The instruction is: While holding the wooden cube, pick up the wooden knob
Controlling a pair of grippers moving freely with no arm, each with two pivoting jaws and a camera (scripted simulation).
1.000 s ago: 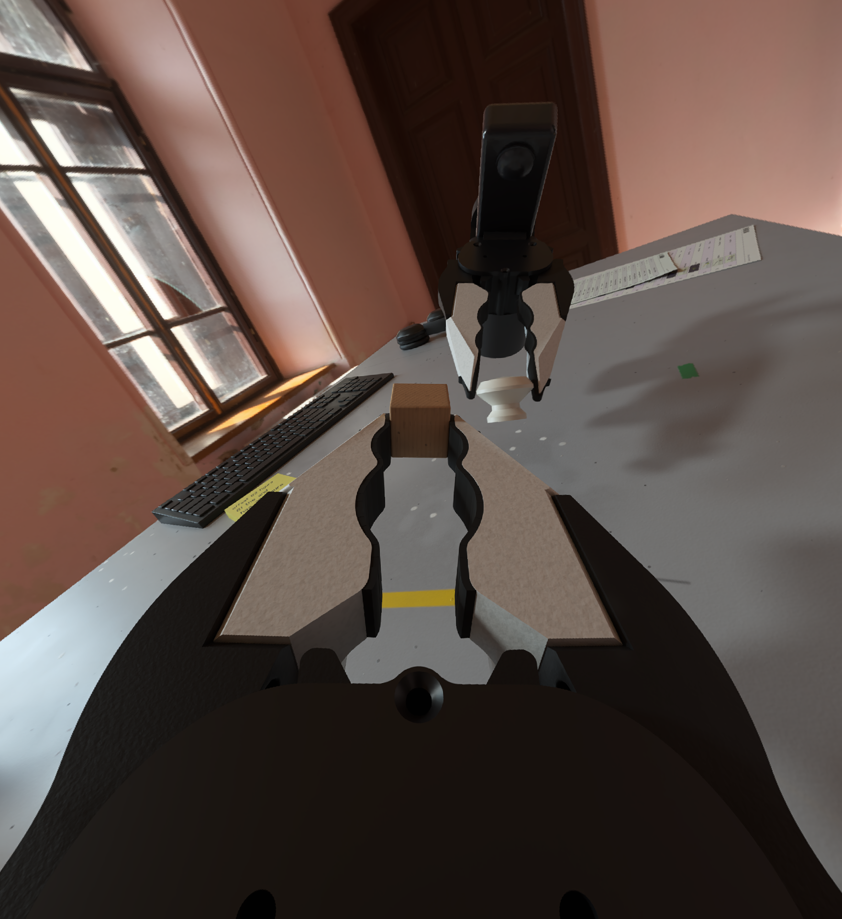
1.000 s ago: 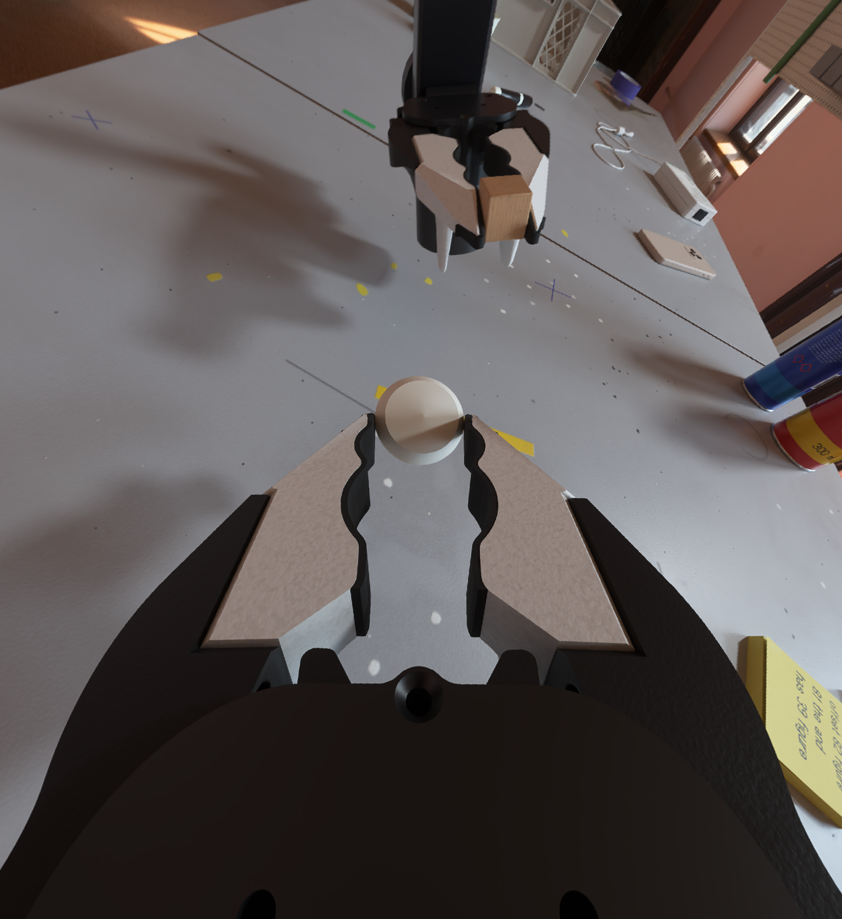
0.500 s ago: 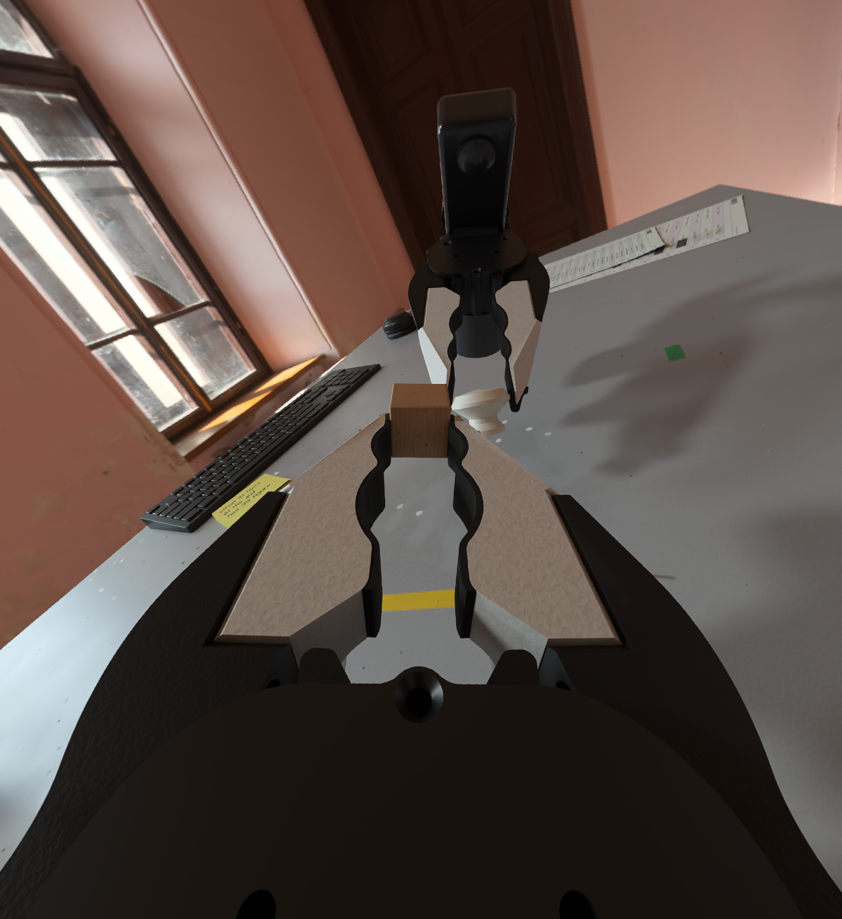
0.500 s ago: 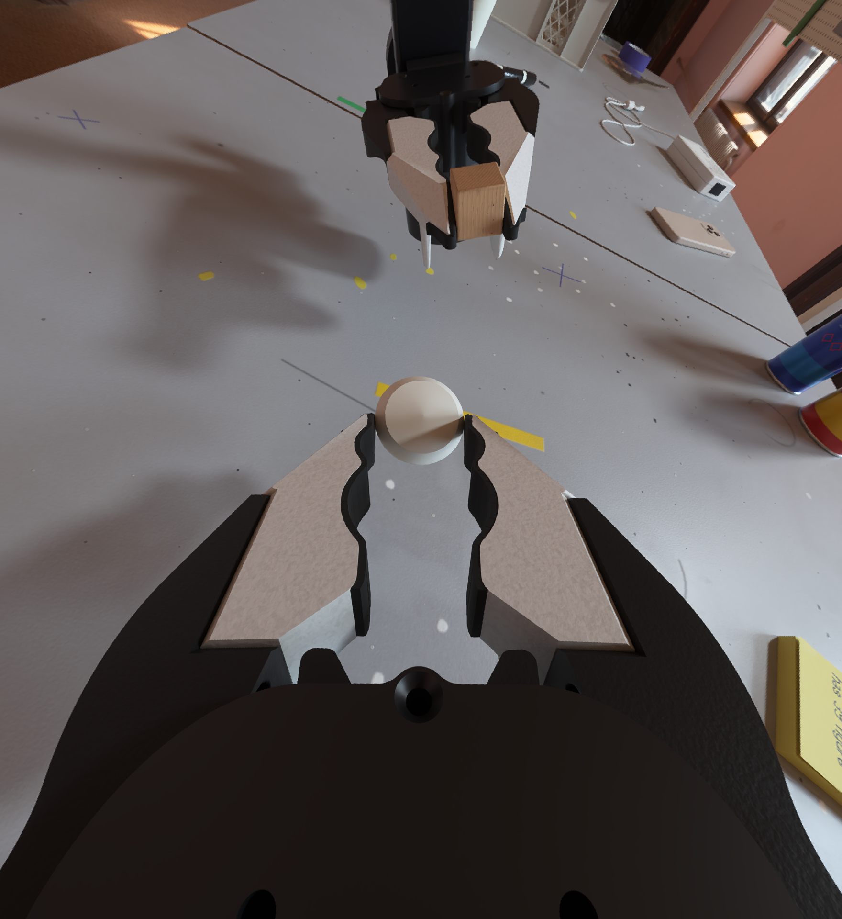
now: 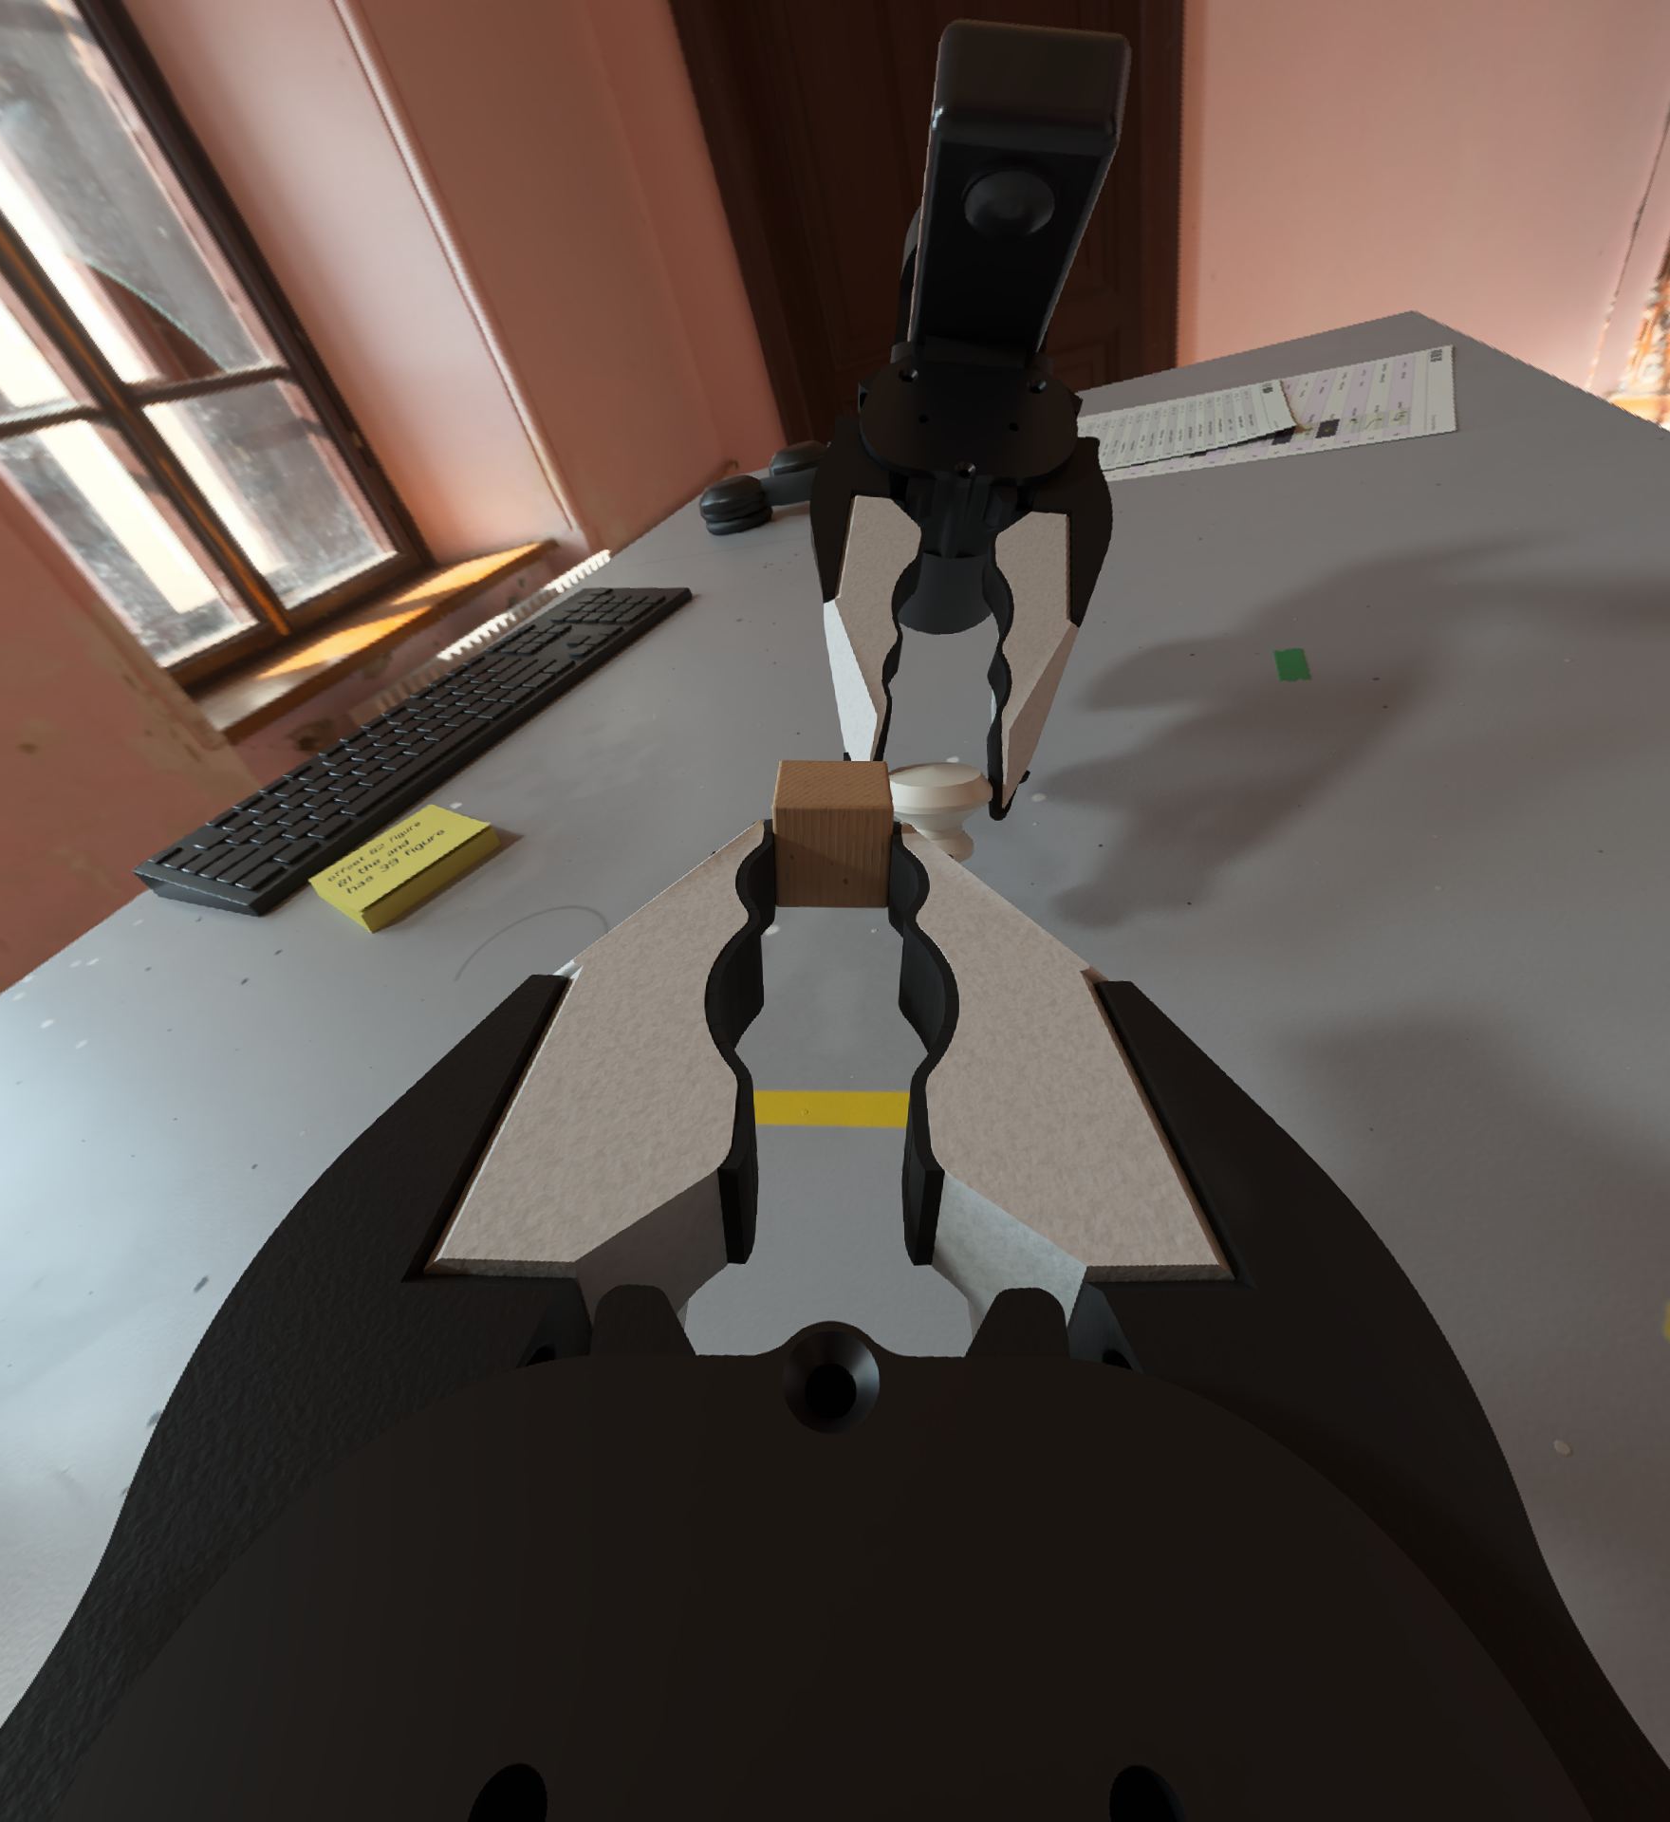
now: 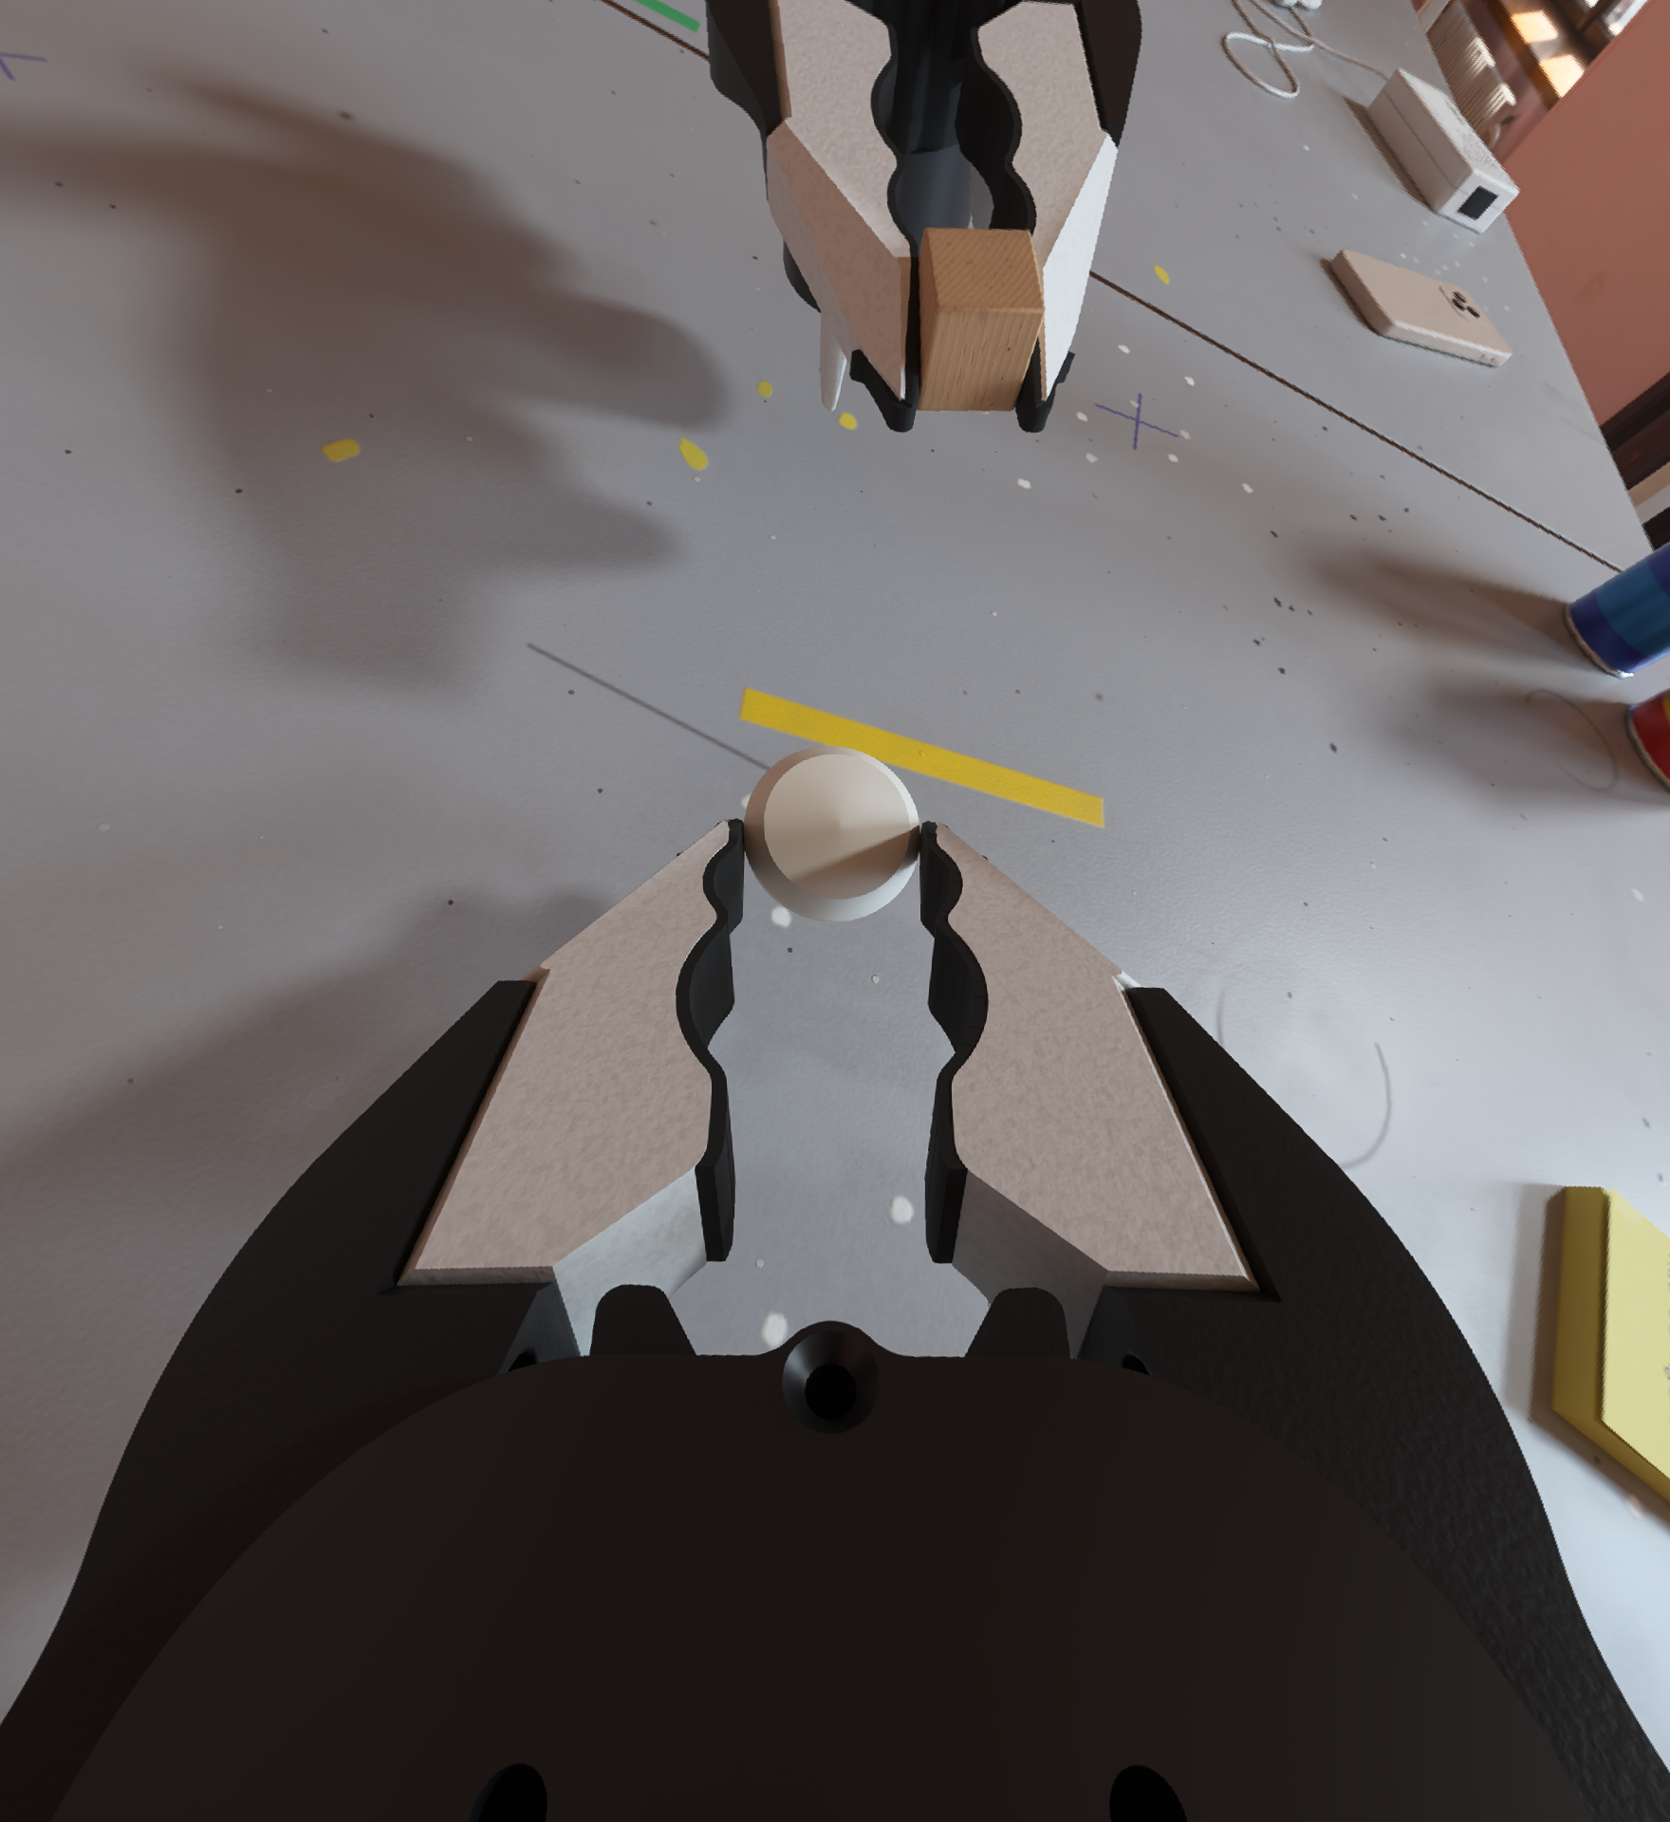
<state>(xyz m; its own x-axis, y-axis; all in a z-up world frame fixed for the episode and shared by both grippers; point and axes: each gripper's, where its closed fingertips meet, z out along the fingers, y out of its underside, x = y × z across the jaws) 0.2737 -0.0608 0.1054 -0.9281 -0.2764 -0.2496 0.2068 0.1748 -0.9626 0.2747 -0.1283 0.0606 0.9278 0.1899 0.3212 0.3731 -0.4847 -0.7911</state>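
Note:
My left gripper [image 5: 831,840] is shut on the wooden cube [image 5: 831,858], a light brown block held at its fingertips. In the right wrist view this gripper [image 6: 965,406] hangs at the top with the cube [image 6: 979,320] between its pads. My right gripper [image 6: 831,838] is shut on the wooden knob [image 6: 833,830], a pale round knob seen from its top. In the left wrist view the right gripper [image 5: 935,784] points down just beyond the cube, and the knob [image 5: 941,797] sits between its fingertips, partly hidden by the cube. Both are over the grey table [image 5: 1403,986].
A black keyboard [image 5: 417,749] and a yellow note pad [image 5: 407,868] lie to the left. Paper sheets [image 5: 1275,414] lie at the far edge. Two cans [image 6: 1659,611], a phone [image 6: 1418,306] and a white box [image 6: 1442,158] stand to the right. Yellow tape [image 6: 989,769] marks the table.
The two grippers have come closer to each other; each looms larger in the other's view. Both keep their holds on the cube and the knob.

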